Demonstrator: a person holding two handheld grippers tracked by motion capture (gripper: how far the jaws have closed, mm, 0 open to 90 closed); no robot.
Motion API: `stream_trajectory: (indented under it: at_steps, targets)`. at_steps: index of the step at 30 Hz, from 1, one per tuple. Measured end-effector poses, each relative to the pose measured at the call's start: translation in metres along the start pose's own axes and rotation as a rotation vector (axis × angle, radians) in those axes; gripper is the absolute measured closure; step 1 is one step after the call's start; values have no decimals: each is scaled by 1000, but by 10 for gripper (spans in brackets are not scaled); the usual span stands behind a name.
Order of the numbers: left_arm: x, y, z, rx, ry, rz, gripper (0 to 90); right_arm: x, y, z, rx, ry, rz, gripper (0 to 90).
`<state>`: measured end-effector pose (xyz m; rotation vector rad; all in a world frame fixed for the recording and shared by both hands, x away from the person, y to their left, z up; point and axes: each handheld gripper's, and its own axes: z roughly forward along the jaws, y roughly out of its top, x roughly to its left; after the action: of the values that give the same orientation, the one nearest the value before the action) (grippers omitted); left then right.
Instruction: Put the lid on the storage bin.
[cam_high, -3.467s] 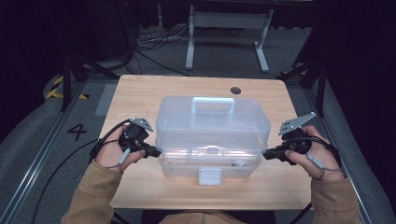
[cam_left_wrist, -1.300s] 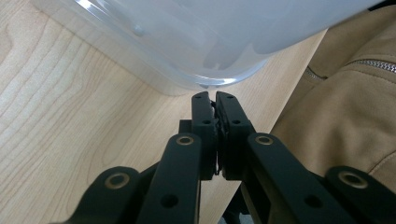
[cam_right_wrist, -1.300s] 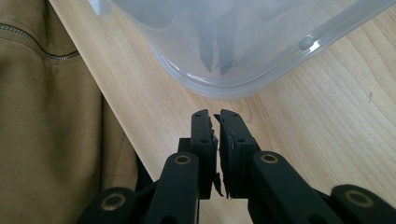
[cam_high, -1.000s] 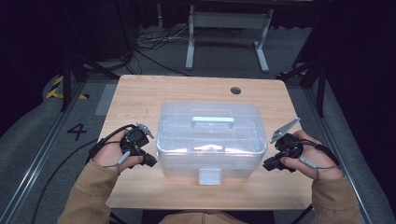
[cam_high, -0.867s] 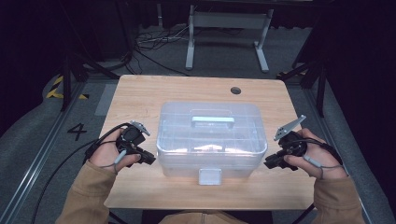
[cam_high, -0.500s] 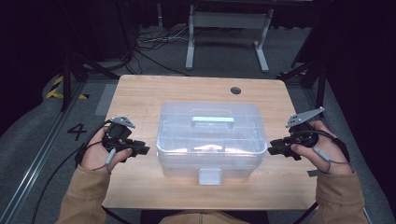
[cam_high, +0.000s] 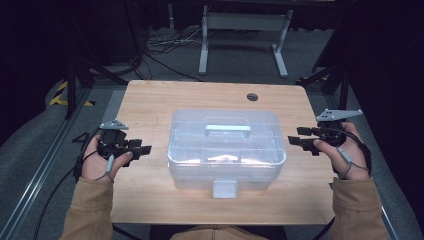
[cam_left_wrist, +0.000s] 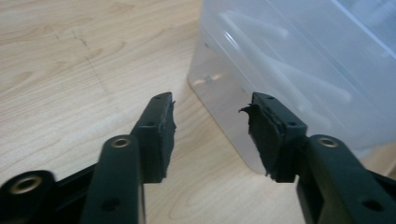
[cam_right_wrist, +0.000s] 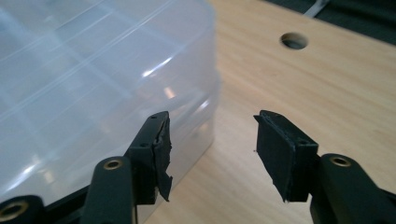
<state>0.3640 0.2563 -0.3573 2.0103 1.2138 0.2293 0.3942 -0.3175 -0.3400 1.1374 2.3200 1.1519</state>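
Clear plastic box (cam_high: 226, 150) sat mid-table (cam_high: 150, 100), lid shut. My left gripper (cam_high: 142, 149) and right gripper (cam_high: 296, 141) flanked it, apart from its walls, jaws wide, empty. Judged: between steps. Next move needs the near-side latch (cam_high: 224, 188).

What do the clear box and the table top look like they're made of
The box looks like translucent plastic, smooth and glossy: inner dividers show through its lid and highlights glint on its wall. The table top looks like light wood or a wood-look laminate, matte, with visible grain; which one is unclear.
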Motion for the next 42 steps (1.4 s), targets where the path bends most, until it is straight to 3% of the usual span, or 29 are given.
stream_trajectory:
  at_steps: [6,11,14,18,19,22,23,26,34,42]
  targets:
    - [12,-2,12,-14,40,-42,446,-25,-11,7,-54,-94,38,404]
    - [16,-1,21,-39,62,-73,408,-41,-22,15,-68,-139,71,394]
    - [21,-1,29,-50,68,-89,365,-51,-30,22,-51,-172,87,377]
    - [26,-2,38,-83,75,-121,330,-60,-40,32,-31,-180,106,377]
    - [27,-3,40,-98,79,-125,327,-62,-42,34,-28,-184,110,377]
    - [30,-7,48,-254,140,-64,301,-69,-51,44,-8,-201,129,370]
    - [31,-8,50,-259,145,-60,301,-69,-51,44,-8,-201,129,370]
    - [35,-11,59,-225,128,-82,306,-75,-59,52,15,-207,142,370]
    - [42,-18,77,-157,166,-53,290,-86,-73,64,35,-212,167,362]
    - [48,-24,88,-90,184,-39,294,-91,-82,74,32,-224,154,359]
